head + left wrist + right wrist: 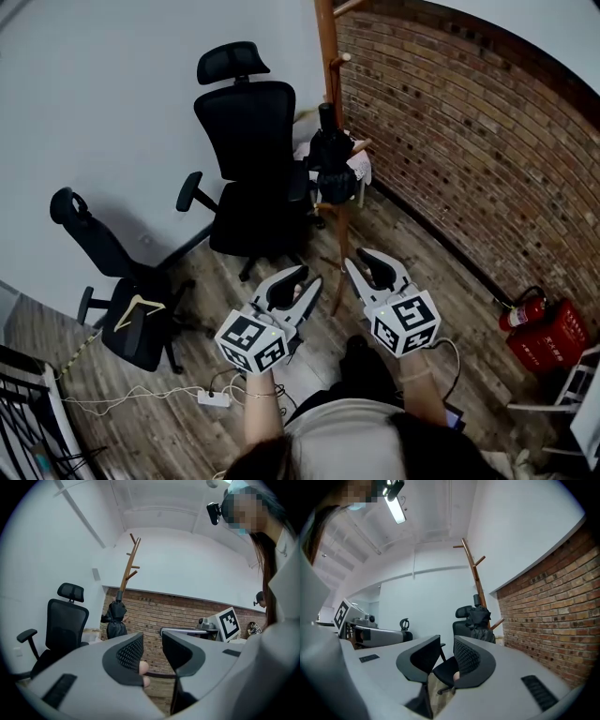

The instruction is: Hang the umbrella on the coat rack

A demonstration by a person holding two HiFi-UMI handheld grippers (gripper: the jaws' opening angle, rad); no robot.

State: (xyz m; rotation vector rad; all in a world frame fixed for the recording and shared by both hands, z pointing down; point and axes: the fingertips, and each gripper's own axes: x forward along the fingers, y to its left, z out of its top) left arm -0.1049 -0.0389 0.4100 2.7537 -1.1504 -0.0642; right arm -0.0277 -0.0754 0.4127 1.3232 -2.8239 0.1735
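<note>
Hanging umbrella point(329, 157), brick wall point(469, 122), plank floor point(412, 258).

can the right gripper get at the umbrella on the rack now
Probably, with a step closer: only floor lies between the right gripper and the umbrella; the office chair stands to the left.

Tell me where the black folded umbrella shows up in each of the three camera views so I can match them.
Head view: the black folded umbrella is at upper centre, right of the black office chair.
Left gripper view: the umbrella is left of centre, before the red brick wall.
Right gripper view: the umbrella is just right of centre.
Shared landmark: the wooden coat rack pole, which rises above the umbrella in every view.
</note>
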